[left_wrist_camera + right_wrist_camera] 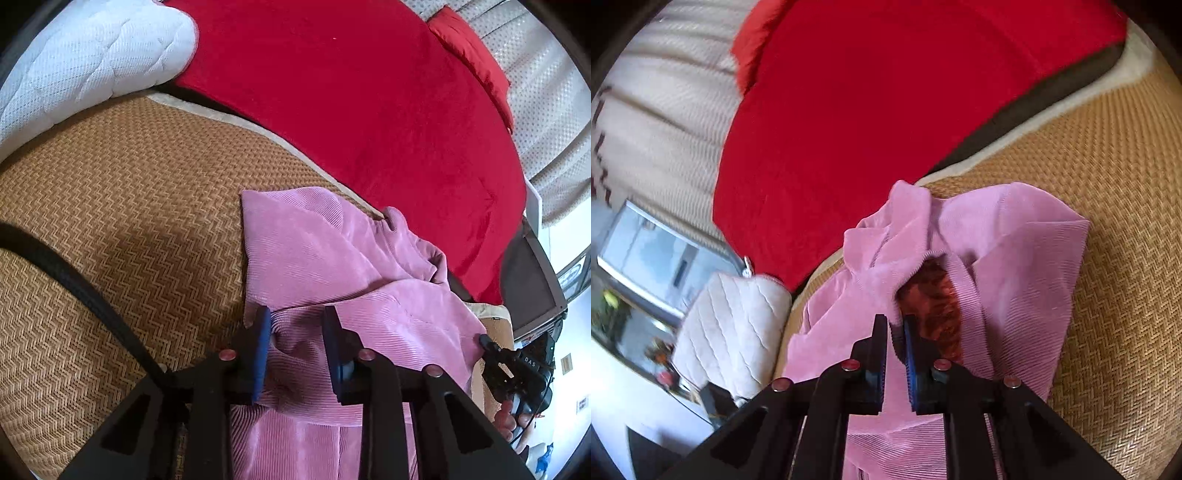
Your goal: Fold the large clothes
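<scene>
Pinching a fold of the pink corduroy garment (1015, 258), the right claw (895, 325) is closed — the left claw (297, 317) grips bunched cloth.

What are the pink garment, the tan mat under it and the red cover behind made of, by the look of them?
Pink garment: probably corduroy or a ribbed knit; fine parallel ridges with a soft sheen, and a reddish fuzzy lining shows inside.
Tan mat: looks like woven rattan or straw; tight zigzag weave, matte.
Red cover: likely plush fleece or velvet; smooth, even, no visible weave.
</scene>
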{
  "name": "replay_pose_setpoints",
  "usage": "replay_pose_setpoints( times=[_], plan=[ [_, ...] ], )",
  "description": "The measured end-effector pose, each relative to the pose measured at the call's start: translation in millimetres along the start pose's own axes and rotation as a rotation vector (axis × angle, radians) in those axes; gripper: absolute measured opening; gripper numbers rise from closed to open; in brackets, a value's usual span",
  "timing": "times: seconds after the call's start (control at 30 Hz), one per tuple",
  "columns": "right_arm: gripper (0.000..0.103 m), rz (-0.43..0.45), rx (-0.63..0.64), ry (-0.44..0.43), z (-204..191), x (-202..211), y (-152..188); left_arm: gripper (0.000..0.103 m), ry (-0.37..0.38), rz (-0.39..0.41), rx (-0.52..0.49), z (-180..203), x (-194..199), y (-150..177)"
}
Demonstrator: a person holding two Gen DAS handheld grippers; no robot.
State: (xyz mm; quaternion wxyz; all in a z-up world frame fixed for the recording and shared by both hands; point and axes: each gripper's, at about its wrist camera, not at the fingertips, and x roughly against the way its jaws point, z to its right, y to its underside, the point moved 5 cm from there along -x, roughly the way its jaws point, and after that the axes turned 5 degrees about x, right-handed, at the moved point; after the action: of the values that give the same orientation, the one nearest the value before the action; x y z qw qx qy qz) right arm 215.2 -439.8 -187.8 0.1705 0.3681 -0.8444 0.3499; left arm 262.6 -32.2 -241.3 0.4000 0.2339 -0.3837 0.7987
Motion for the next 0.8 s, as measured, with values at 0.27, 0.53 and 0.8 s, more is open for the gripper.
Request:
replay_pose_setpoints(
  times=[0.27, 0.53, 0.8],
  plan=[
    [0.012, -0.005, -0.057, -0.038, 11.8, 0.3, -8.1, 0.029, -0.032, -0.015, -0.004, 1.6, 0.3, 1.3],
    [0.012, -0.021, -0.031, -0.032, 5.3, -14.1, -6.9, 0.029, -0.049, -0.005, -0.019, 8.6, -4.1, 2.6],
    [0.009, -0.065, 0.024, -0.239, -29.9, -2.0, 7.8, 0.029, -0.096, 0.082, -0.078, 14.3, 8.9, -3.9]
  ],
)
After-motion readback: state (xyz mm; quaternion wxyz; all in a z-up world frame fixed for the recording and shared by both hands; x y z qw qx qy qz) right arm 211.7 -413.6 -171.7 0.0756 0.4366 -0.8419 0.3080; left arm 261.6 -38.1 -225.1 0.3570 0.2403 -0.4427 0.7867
